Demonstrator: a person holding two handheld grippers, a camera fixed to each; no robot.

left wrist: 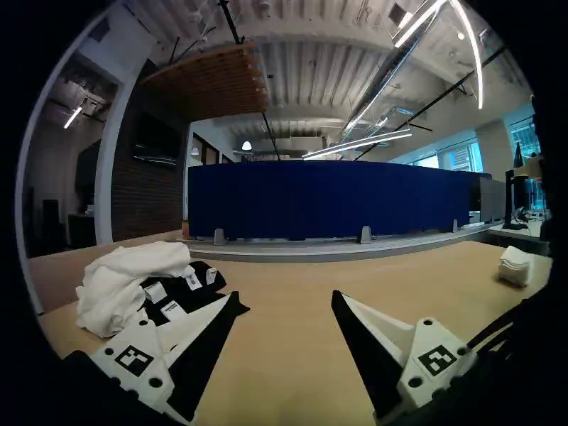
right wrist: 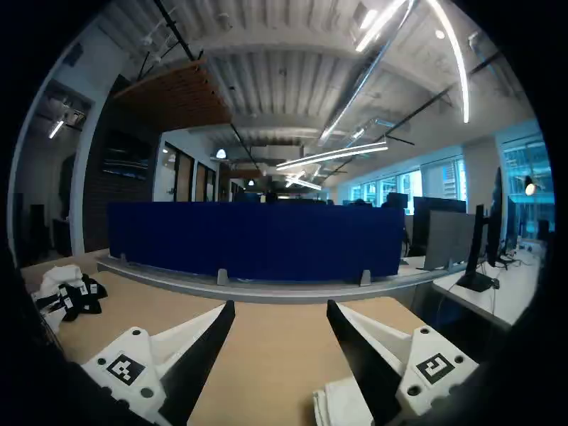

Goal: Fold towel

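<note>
A heap of crumpled white towels (left wrist: 121, 280) mixed with black towels (left wrist: 186, 287) bearing white tags lies on the wooden table (left wrist: 298, 298) at the left. My left gripper (left wrist: 284, 302) hovers open just right of the heap, nothing between its fingers. A folded white towel (left wrist: 516, 265) rests near the table's far right edge. In the right gripper view, my right gripper (right wrist: 280, 312) stands open over the table, and a folded white towel (right wrist: 341, 403) lies under its right finger. The same heap (right wrist: 67, 287) sits far to its left.
A blue partition (left wrist: 334, 199) on a grey rail closes off the table's far side. Beyond the table's right end stands a desk (right wrist: 497, 291) with monitors (right wrist: 444, 238).
</note>
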